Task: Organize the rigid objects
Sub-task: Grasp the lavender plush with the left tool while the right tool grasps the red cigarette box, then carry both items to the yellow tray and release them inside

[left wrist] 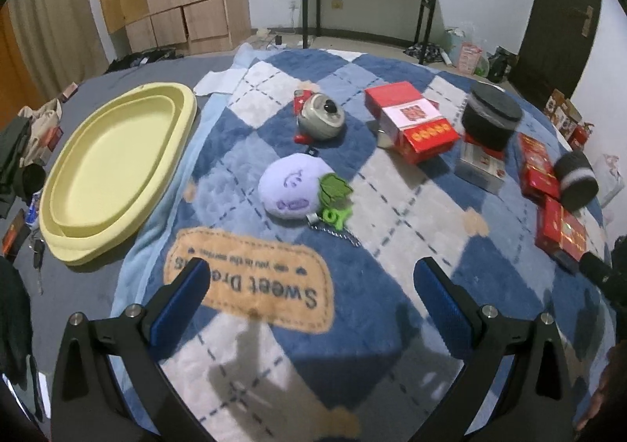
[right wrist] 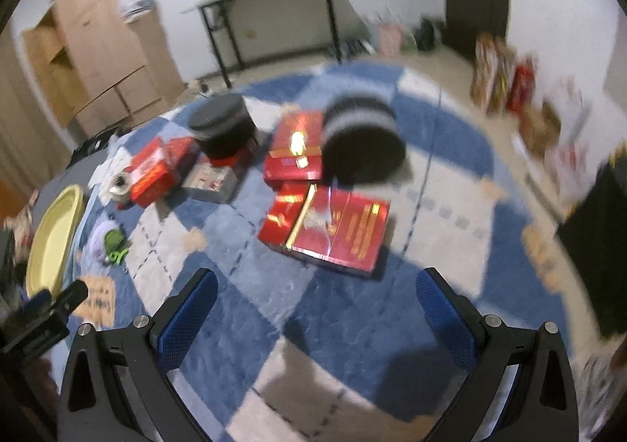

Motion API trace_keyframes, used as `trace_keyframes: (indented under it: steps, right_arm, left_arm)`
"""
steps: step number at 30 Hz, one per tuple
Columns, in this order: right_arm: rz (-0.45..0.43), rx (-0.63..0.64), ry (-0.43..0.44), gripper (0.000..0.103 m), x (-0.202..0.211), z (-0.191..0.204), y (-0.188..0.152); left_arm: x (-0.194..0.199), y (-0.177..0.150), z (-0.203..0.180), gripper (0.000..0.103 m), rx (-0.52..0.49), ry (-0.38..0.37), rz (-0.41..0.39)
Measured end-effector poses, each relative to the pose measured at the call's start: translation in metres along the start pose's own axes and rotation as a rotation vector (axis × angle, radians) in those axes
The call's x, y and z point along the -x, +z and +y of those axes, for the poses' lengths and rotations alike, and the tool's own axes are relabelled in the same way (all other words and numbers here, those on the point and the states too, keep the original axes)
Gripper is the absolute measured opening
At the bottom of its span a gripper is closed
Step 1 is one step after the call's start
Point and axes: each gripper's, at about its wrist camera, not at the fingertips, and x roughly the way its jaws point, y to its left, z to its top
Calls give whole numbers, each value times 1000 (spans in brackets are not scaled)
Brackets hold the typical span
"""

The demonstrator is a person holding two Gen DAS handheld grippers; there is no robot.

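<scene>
Both sets of jaws stand wide open and hold nothing. Left gripper (left wrist: 309, 285) hangs over the blue and white blanket (left wrist: 392, 207). Right gripper (right wrist: 317, 293) hangs over the same blanket, and its picture is blurry.

On the left side lies the big yellow tray (left wrist: 113, 163), empty, partly on the blanket's edge. I think the hard things should go in there.

Next biggest is the flat red box (right wrist: 341, 234). It lies straight ahead of the right jaws, near them, with its long side slanting off to the right. A second red box (right wrist: 296, 146) lies just behind it, touching a dark woolly roll (right wrist: 364, 144).

Further away stands a round black tin (left wrist: 491, 116) on a small box. Beside that is a red and white box (left wrist: 411, 124), tipped up a little.

Smaller still is the purple soft toy (left wrist: 292, 189), straight ahead of the left jaws. It is soft, so maybe it does not count. Just behind it lies the little grey round thing (left wrist: 321, 116).

So the right hand is nearer the red boxes, and the left hand is nearer the tray.
</scene>
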Motion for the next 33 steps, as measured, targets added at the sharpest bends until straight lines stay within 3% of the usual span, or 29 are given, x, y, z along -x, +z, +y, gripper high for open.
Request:
trace_keyframes:
  steps: [7, 16, 20, 22, 23, 24, 33]
  right_arm:
    - [-49, -101, -81, 103, -28, 0, 22]
    - [22, -137, -84, 103, -80, -2, 28]
    - [18, -103, -106, 103, -90, 1, 29]
    - [4, -68, -111, 101, -94, 4, 29]
    - [-6, -56, -116, 96, -95, 5, 29]
    - [-14, -44, -122, 96, -95, 6, 28]
    - [-48, 7, -142, 95, -75, 8, 14]
  left_arm:
    - [-33, 18, 13, 103, 21, 3, 10]
    - [-92, 29, 6, 103, -45, 13, -18]
    - [-105, 24, 10, 94, -14, -23, -33]
    - [-101, 26, 10, 73, -15, -24, -54]
    - [-99, 28, 10, 55, -12, -30, -62]
    - [-97, 29, 9, 51, -13, -38, -73]
    - [-73, 31, 14, 51, -3, -35, -100]
